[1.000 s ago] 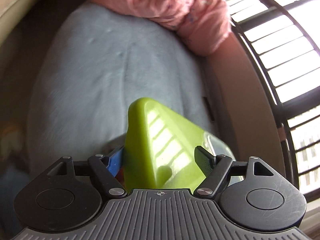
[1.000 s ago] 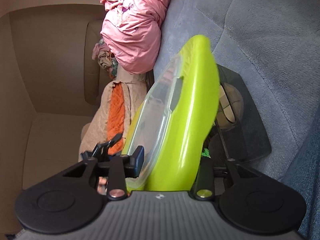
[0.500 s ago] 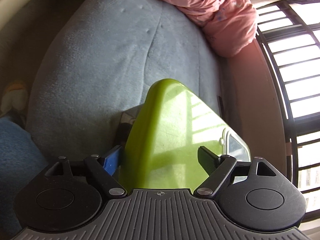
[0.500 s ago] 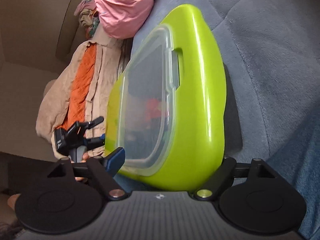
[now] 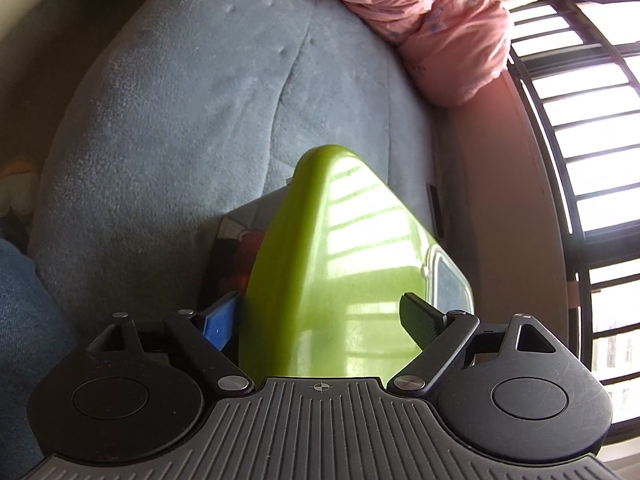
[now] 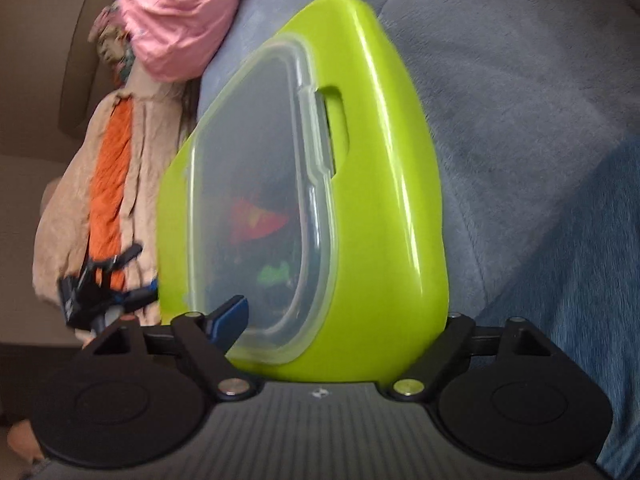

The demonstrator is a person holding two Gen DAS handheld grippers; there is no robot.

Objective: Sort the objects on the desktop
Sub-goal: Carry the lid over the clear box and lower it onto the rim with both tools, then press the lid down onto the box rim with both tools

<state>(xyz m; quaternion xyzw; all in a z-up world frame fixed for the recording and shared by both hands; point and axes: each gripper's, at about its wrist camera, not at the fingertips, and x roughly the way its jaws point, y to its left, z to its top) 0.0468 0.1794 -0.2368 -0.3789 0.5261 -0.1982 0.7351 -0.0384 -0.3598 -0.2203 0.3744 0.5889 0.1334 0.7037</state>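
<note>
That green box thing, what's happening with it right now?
A person is holding the lime-green case with both handheld grippers at once. The right gripper is clamped across it, one finger on the clear lid side and the other behind the green shell. The left gripper grips another edge of the same case. The lid is closed, with red and green items dimly visible inside. The case is tilted on edge over a grey-blue cushion, with pink bedding behind it.
</note>
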